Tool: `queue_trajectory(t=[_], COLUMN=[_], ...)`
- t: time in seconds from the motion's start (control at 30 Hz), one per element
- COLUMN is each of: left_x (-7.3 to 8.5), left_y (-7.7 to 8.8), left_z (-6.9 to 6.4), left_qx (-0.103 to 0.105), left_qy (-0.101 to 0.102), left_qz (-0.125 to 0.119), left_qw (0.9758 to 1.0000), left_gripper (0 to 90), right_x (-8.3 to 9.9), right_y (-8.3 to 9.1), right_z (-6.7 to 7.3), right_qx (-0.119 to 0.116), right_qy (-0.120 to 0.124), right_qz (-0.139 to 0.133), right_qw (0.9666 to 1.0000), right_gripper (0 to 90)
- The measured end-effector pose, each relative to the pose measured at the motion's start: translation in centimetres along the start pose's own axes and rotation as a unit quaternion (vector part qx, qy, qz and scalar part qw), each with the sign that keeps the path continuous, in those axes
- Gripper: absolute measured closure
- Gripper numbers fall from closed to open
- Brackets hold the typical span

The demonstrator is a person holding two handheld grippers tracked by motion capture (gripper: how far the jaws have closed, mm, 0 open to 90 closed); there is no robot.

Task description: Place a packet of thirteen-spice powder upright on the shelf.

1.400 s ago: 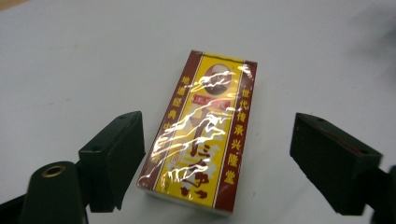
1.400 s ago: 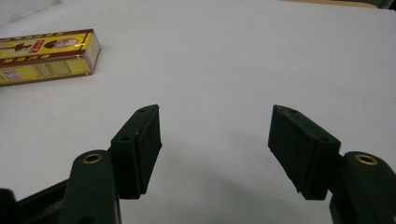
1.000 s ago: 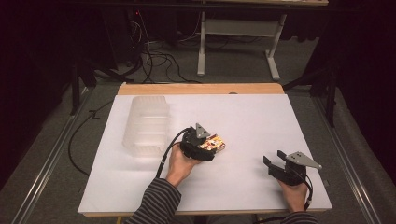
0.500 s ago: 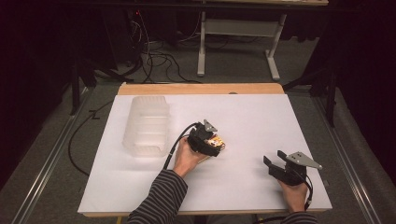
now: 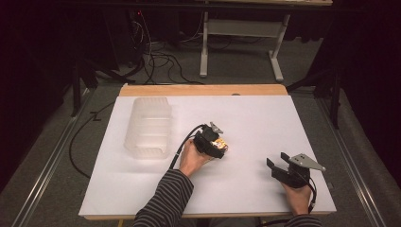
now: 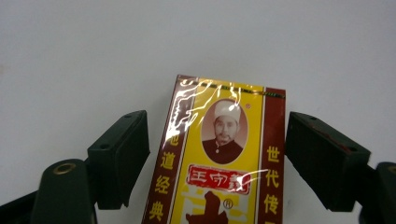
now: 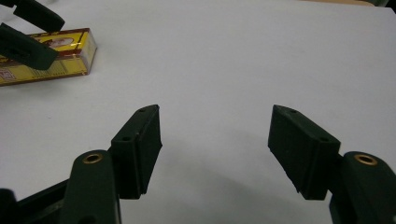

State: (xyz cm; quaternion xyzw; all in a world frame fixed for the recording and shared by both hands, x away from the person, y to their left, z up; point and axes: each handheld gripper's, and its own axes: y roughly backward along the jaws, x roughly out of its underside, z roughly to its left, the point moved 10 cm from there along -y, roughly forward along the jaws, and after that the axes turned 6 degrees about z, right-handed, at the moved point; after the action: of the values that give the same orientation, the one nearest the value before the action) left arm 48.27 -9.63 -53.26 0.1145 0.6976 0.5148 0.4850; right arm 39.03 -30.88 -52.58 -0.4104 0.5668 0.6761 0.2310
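The yellow box lies flat on the white table, right of the clear container, straddled by the left gripper, jaws apart. If closed off-centre, the box could be skewed. The right gripper is held spread, empty

Over the past second the left gripper has shifted a little to the right and forward across the white surface, the striped sleeve reaching further in; its jaws now stand apart on either side of the yellow box.
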Motion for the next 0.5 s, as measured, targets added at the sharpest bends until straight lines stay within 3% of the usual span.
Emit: queue_trajectory(t=[0.5], left_x=[-0.23], left_y=[-0.80], left_z=[-0.01], left_qx=[-0.010], left_qy=[-0.008], left_qz=[0.013], left_qw=[0.9998], left_gripper=[29.8], right_x=[0.06], right_y=[-0.12], right_z=[-0.08], right_qx=[-0.003], right_qy=[-0.003], right_qz=[0.006], right_qw=[1.0000], right_gripper=[34.9])
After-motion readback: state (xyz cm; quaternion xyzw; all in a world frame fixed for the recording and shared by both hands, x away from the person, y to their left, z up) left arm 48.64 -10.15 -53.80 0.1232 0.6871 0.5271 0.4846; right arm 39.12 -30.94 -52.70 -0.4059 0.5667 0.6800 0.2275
